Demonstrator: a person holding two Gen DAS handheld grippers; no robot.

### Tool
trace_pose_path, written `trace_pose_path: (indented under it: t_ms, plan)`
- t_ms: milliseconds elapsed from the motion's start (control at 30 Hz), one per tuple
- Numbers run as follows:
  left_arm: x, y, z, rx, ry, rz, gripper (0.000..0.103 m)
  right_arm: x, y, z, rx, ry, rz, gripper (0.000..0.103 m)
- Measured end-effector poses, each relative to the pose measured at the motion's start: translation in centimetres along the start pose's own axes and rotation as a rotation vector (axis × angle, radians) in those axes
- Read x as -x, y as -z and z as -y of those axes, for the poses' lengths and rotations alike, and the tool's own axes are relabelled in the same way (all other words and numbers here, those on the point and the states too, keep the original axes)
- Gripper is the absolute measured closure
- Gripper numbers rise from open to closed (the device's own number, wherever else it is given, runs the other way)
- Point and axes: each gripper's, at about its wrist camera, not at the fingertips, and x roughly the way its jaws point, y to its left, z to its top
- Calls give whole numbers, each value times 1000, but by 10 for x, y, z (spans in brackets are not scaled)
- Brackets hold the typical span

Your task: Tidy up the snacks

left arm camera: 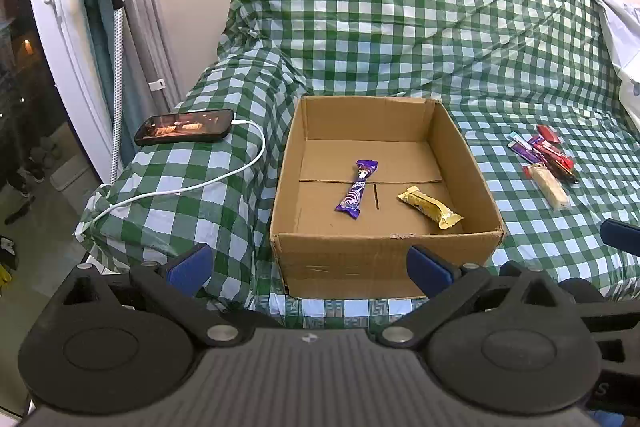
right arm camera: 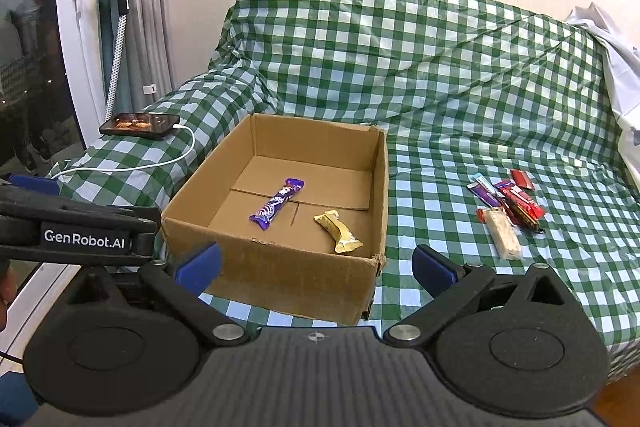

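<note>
An open cardboard box (left arm camera: pixel 384 251) (right arm camera: pixel 276 267) stands on a green checked cover. Inside lie a purple snack bar (left arm camera: pixel 357 189) (right arm camera: pixel 277 203) and a yellow snack bar (left arm camera: pixel 430 213) (right arm camera: pixel 339 231). To the right of the box lies a small pile of snacks (left arm camera: pixel 546 157) (right arm camera: pixel 510 203), with a white bar (left arm camera: pixel 550 185) (right arm camera: pixel 503 238) nearest me. My left gripper (left arm camera: pixel 310 267) is open and empty, in front of the box. My right gripper (right arm camera: pixel 316 267) is open and empty, in front of the box's near right corner.
A phone (left arm camera: pixel 186 127) (right arm camera: pixel 140 125) on a white charging cable (left arm camera: pixel 208 179) lies on the armrest left of the box. A garment steamer pole (left arm camera: pixel 116 27) and curtains stand far left. White cloth (left arm camera: pixel 616 19) lies at the far right.
</note>
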Motion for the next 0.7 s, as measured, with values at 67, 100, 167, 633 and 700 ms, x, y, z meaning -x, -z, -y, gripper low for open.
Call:
trace_pose_path:
  t_ms: [67, 100, 167, 633, 700]
  plan:
    - [-1, 0, 0, -1, -1, -3, 0, -1, 0, 0, -1, 0, -2, 2]
    - [-1, 0, 1, -1, 0, -5, 0, -1, 0, 0, -1, 1, -4, 2]
    - [-2, 1, 0, 0, 1, -10, 0, -3, 0, 0, -2, 0, -8, 2]
    - [-9, 1, -2, 1, 2, -27, 0, -10, 1, 1, -8, -3, -27, 2]
    - [-11, 0, -3, -1, 2, -31, 0, -11, 1, 2, -10, -3, -32, 2]
